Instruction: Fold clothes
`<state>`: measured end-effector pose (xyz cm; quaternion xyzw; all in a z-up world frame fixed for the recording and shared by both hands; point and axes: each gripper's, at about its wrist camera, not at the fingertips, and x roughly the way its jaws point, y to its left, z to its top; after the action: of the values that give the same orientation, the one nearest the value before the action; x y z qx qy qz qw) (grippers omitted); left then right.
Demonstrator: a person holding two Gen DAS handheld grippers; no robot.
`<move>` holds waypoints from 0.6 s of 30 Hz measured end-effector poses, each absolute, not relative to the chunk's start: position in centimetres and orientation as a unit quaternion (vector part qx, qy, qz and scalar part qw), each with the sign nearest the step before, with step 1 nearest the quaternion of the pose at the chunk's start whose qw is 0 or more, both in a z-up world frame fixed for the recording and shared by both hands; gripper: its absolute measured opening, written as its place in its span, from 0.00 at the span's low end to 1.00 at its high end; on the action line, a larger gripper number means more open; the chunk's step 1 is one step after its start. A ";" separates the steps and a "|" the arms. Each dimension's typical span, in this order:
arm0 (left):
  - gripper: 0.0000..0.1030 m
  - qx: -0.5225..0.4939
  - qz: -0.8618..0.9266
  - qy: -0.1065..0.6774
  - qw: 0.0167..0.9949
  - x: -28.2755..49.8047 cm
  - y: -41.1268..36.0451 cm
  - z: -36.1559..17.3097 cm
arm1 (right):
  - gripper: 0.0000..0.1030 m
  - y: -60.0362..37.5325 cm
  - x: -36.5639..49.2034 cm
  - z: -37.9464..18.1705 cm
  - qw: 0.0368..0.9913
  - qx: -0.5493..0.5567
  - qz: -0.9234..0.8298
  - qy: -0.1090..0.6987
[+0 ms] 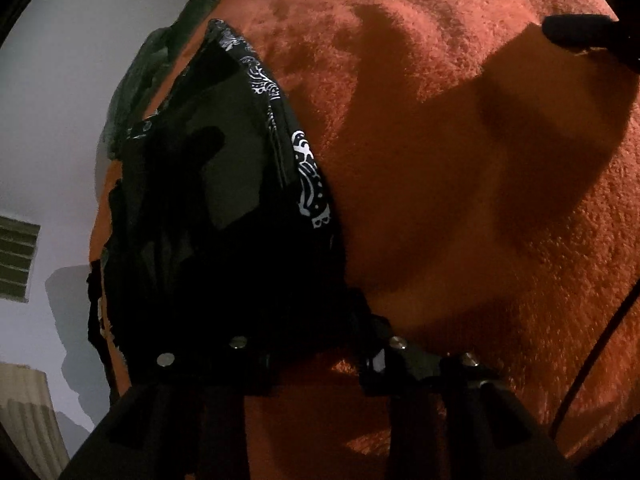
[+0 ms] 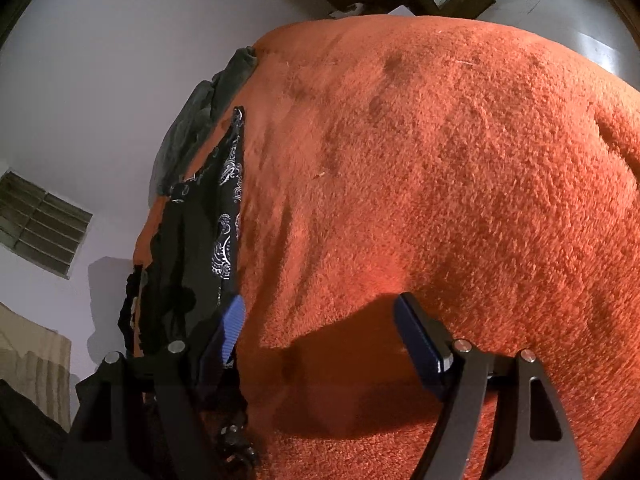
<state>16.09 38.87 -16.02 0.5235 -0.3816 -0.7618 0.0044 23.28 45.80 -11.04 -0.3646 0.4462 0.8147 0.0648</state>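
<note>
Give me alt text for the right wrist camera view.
The right tongs hang open over an orange fuzzy blanket, nothing between the blue pads. A black patterned garment lies along the blanket's left edge, a grey one beyond it.

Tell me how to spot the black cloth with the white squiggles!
Find the big fuzzy orange blanket that fills most of the view. Along its left edge, near the pale wall, lies a dark heap of clothes. The black cloth has a border of white swirly patterns; the grey garment behind it is plain.
</note>
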 end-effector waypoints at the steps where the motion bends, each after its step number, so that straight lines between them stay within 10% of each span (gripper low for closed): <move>1: 0.30 0.523 -0.766 -0.374 0.002 16.3 38.8 -15.8 | 0.75 45.8 23.3 -11.0 0.065 -0.365 0.815 0.446; 5: 0.10 0.530 -0.785 -0.319 -0.026 16.6 37.4 -14.1 | 0.75 45.8 23.4 -10.9 0.064 -0.363 0.814 0.449; 18: 0.07 0.524 -0.818 -0.187 -0.146 16.7 28.2 -4.3 | 0.75 44.3 10.8 -10.0 -0.110 -0.406 0.757 0.499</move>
<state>16.74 28.21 -4.29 0.5244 -0.1867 -0.8178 -0.1463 10.76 44.27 -9.98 -0.4063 0.4990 0.7574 -0.1103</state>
